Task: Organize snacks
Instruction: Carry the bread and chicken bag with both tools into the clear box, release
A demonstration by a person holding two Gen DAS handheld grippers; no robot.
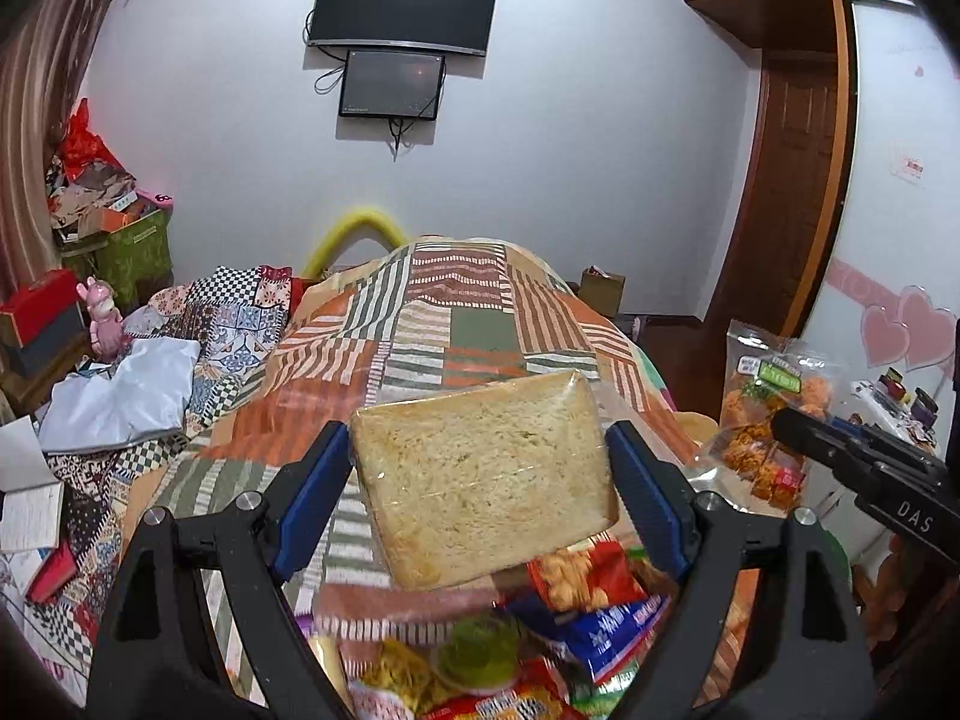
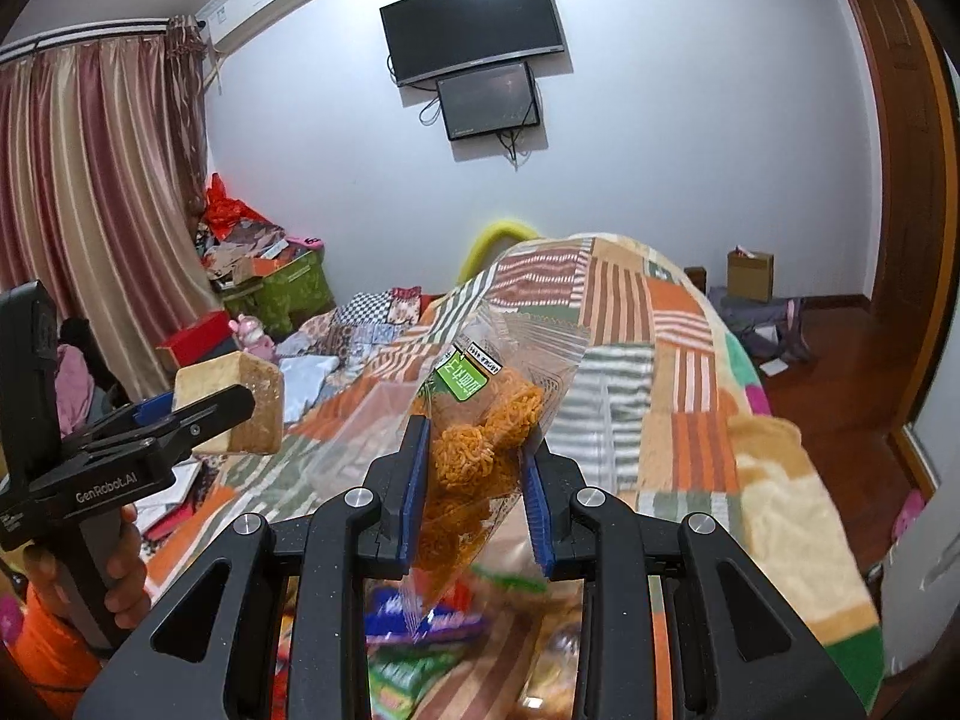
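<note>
My left gripper [image 1: 480, 468] is shut on a clear-wrapped block of sliced bread [image 1: 480, 480] and holds it up above the bed. The bread also shows in the right wrist view [image 2: 240, 408], at the left, in the left gripper [image 2: 228, 414]. My right gripper [image 2: 477, 480] is shut on a clear bag of orange noodle snacks [image 2: 486, 438] with a green label. That bag [image 1: 762, 408] and the right gripper [image 1: 798, 426] show at the right of the left wrist view. A heap of mixed snack packets [image 1: 570, 618] lies below both grippers.
A patchwork quilt [image 1: 456, 312] covers the bed ahead. Papers and white cloth [image 1: 126, 396] lie at the left. Boxes and a green bin [image 2: 288, 294] stand by the curtain. A wooden floor [image 2: 840, 378] and cardboard box [image 2: 750, 273] are at the right.
</note>
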